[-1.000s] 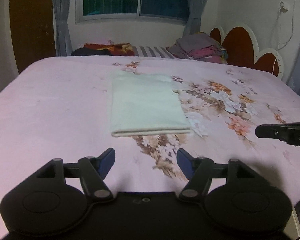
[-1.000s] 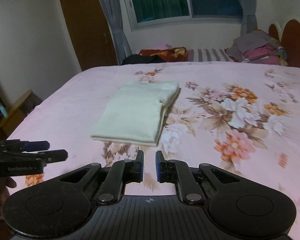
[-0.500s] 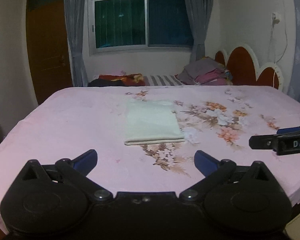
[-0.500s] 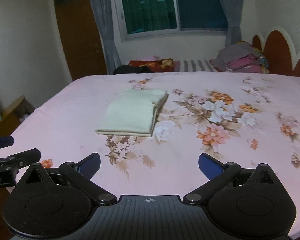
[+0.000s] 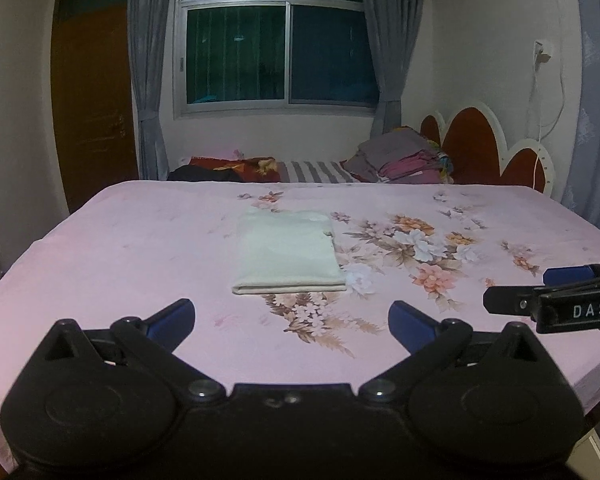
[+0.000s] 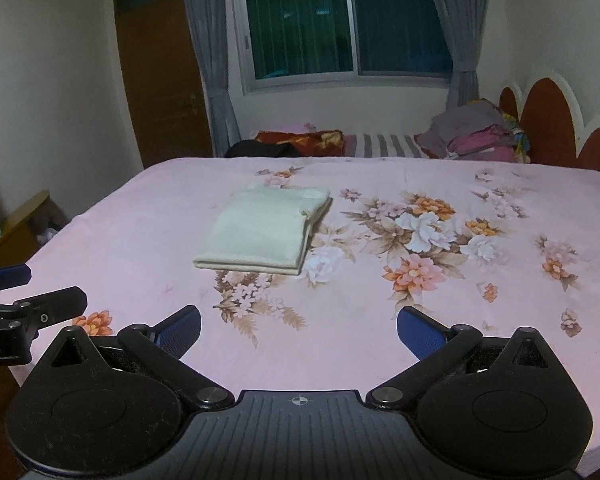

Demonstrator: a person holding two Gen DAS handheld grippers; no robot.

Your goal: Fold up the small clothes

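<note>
A folded pale cream garment point(image 5: 288, 254) point(image 6: 266, 232) lies flat as a neat rectangle on the pink floral bedsheet point(image 5: 140, 248) point(image 6: 380, 320). My left gripper point(image 5: 292, 320) hovers over the near edge of the bed, well short of the garment, jaws wide open with nothing between the blue pads. My right gripper point(image 6: 299, 330) is also wide open and empty, short of the garment's near right corner. Each gripper shows at the edge of the other's view: the right gripper point(image 5: 556, 300) to the right, the left gripper point(image 6: 24, 308) to the left.
A pile of clothes point(image 5: 400, 160) and dark and red bedding point(image 5: 228, 168) sit on a striped mattress beyond the bed's far edge. A red scalloped headboard point(image 5: 480, 152) stands at right, a brown door point(image 6: 160, 80) at left, a wooden shelf point(image 6: 16, 220) beside the bed.
Both grippers pulled back from the garment and rose, so more of the room shows. The left jaws widened and the right jaws went from nearly shut to wide open. The garment stayed put.
</note>
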